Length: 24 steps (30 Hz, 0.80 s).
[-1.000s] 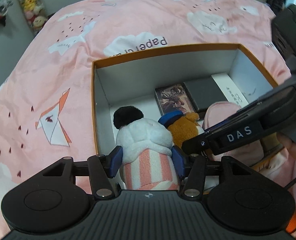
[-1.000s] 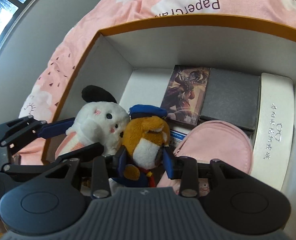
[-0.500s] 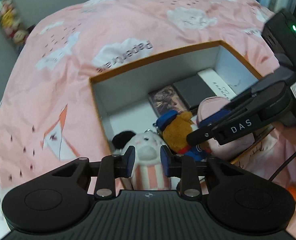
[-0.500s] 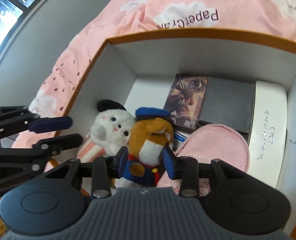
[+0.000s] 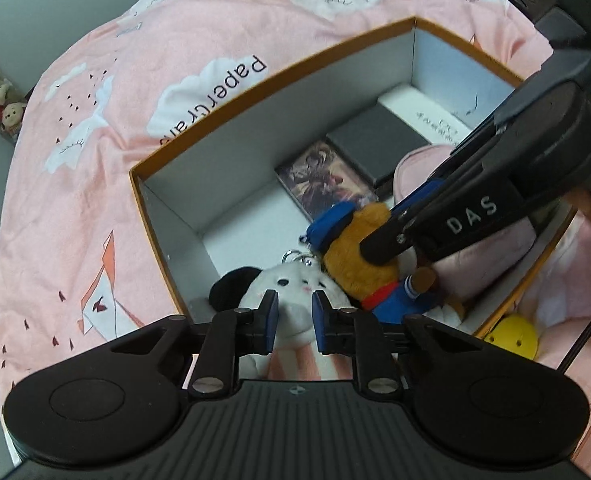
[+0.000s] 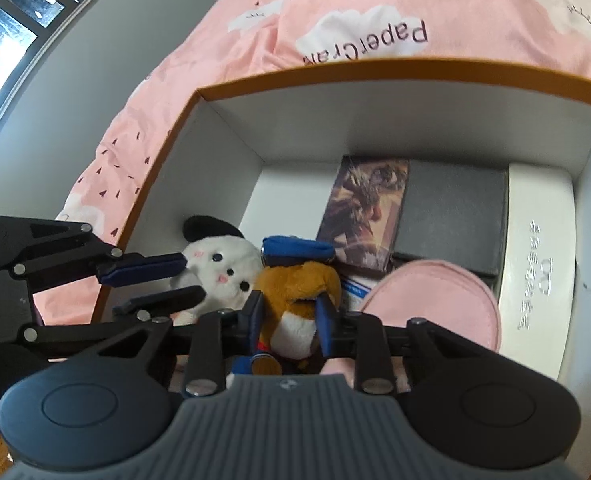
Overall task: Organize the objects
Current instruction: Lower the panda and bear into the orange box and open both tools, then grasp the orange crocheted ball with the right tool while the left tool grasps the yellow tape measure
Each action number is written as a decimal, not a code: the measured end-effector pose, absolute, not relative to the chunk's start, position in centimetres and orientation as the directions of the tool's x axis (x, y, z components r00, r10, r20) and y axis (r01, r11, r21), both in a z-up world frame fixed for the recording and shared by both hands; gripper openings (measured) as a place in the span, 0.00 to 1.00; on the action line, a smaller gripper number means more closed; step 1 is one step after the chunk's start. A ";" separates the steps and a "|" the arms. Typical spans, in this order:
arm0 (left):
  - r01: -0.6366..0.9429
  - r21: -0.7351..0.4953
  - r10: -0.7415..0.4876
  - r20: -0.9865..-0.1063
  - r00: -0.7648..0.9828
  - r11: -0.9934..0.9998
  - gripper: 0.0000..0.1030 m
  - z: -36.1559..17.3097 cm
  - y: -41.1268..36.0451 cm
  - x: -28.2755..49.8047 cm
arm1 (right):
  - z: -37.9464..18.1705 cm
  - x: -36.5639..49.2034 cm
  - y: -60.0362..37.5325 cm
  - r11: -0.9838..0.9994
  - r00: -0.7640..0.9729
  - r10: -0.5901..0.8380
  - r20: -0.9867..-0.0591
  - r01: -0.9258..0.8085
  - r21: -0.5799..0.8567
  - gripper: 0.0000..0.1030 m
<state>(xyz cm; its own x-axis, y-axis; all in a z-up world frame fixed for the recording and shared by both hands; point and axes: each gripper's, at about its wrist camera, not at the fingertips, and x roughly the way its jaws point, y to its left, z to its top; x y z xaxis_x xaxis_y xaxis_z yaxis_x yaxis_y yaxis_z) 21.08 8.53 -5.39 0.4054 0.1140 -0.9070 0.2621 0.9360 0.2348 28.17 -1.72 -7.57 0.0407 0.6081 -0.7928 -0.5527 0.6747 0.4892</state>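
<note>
My bed cover (image 6: pixel 223 92) is pink with white clouds, and one cloud reads "PaperCrane" (image 6: pixel 369 46), its last letters cut off by the box rim. The orange-edged box (image 5: pixel 279 76) sits on it with white inner walls. Flat against its far wall lie a white case (image 6: pixel 541 276) with a small glasses logo and a line of characters too small to read, a plain dark grey case (image 6: pixel 453 216), and a card box with fantasy artwork (image 6: pixel 365 216) whose print I cannot make out. A pink pouch (image 6: pixel 435 296) lies in front of them, covering part of a white label with blue text.

My right gripper (image 6: pixel 287 320) carries the lettering "DAS" (image 5: pixel 471 216) on its side in the left wrist view. Its jaws are clamped on the brown plush (image 6: pixel 299 292), which wears a blue cap and blue jacket and stands in the near part of the box.

My left gripper (image 5: pixel 293 322) has its jaws nearly together with a narrow gap, hovering just over the white plush (image 5: pixel 291 284) with the black ear, not gripping it. That plush leans against the brown one in the box's near left corner; its striped lower body is mostly hidden behind my fingers (image 5: pixel 269 320).

A yellow ball (image 5: pixel 513 336) peeks outside the box, half hidden.
</note>
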 end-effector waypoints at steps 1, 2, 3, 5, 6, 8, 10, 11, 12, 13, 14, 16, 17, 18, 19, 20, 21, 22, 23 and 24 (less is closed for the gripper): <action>0.259 0.236 0.118 -0.909 0.399 0.937 0.19 -5.5 8.6 21.1 | -7.8 28.2 -1.7 0.685 0.042 0.601 -0.798 -0.542 0.487 0.28; 0.254 0.235 0.122 -0.911 0.394 0.938 0.18 -5.6 8.6 21.1 | -8.2 28.3 -1.7 0.692 0.044 0.596 -0.802 -0.534 0.486 0.27; 0.245 0.237 0.129 -0.913 0.387 0.940 0.18 -5.9 8.7 21.2 | -8.5 28.3 -1.6 0.695 0.042 0.592 -0.805 -0.532 0.484 0.27; 0.221 0.237 0.143 -0.918 0.370 0.946 0.17 -6.6 9.0 21.5 | -8.9 28.2 -1.5 0.696 0.041 0.589 -0.807 -0.533 0.481 0.27; 0.213 0.235 0.145 -0.918 0.369 0.948 0.17 -6.9 9.1 21.5 | -8.9 28.1 -1.5 0.695 0.042 0.588 -0.808 -0.538 0.477 0.27; 0.200 0.233 0.144 -0.914 0.379 0.952 0.18 -6.9 9.2 21.6 | -8.9 28.0 -1.4 0.694 0.050 0.587 -0.808 -0.546 0.470 0.28; 0.184 0.220 0.131 -0.906 0.401 0.958 0.18 -6.4 9.4 21.5 | -8.5 27.7 -1.5 0.686 0.072 0.594 -0.801 -0.566 0.458 0.30; 0.173 0.210 0.121 -0.900 0.418 0.962 0.18 -6.2 9.5 21.3 | -8.1 27.6 -1.7 0.684 0.088 0.600 -0.796 -0.573 0.452 0.30; 0.157 0.198 0.110 -0.891 0.441 0.968 0.18 -5.7 9.7 21.0 | -7.6 27.3 -1.9 0.679 0.108 0.608 -0.786 -0.583 0.445 0.32; 0.142 0.184 0.098 -0.878 0.468 0.973 0.18 -5.2 9.8 20.5 | -7.1 27.0 -2.1 0.682 0.130 0.609 -0.782 -0.589 0.433 0.32; 0.126 0.170 0.087 -0.864 0.496 0.977 0.18 -4.7 9.8 20.0 | -6.5 26.6 -2.3 0.686 0.154 0.608 -0.779 -0.595 0.419 0.32; 0.099 0.143 0.061 -0.819 0.571 0.985 0.18 -3.3 9.8 18.6 | -5.1 25.5 -3.1 0.684 0.208 0.621 -0.756 -0.614 0.393 0.32; 0.094 0.127 0.043 -0.791 0.610 0.987 0.18 -2.5 9.6 17.9 | -4.2 24.7 -3.7 0.684 0.237 0.628 -0.741 -0.622 0.381 0.32; 0.091 0.103 0.019 -0.760 0.649 0.991 0.18 -1.7 9.4 16.9 | -3.5 24.0 -4.2 0.686 0.260 0.633 -0.729 -0.626 0.371 0.32; 0.089 0.076 -0.005 -0.735 0.679 0.993 0.18 -0.9 9.1 16.0 | -2.7 23.1 -4.9 0.686 0.285 0.641 -0.712 -0.629 0.366 0.32; 0.093 0.046 -0.032 -0.714 0.699 0.995 0.18 -0.3 8.8 15.2 | -1.9 22.2 -5.7 0.686 0.309 0.649 -0.695 -0.632 0.360 0.32; 0.102 0.003 -0.072 -0.690 0.720 0.995 0.18 0.3 8.6 14.2 | -1.1 21.0 -6.6 0.691 0.338 0.652 -0.678 -0.633 0.349 0.33; 0.109 -0.034 -0.103 -0.675 0.731 0.993 0.18 0.7 8.3 13.6 | -0.4 19.9 -7.4 0.697 0.361 0.652 -0.667 -0.632 0.339 0.33; 0.119 -0.066 -0.133 -0.662 0.738 0.991 0.18 1.1 8.0 13.0 | 0.1 19.0 -8.3 0.704 0.383 0.650 -0.656 -0.630 0.329 0.33; 0.131 -0.091 -0.159 -0.652 0.741 0.987 0.18 1.2 7.6 12.3 | 0.6 17.8 -9.3 0.715 0.408 0.643 -0.648 -0.624 0.317 0.34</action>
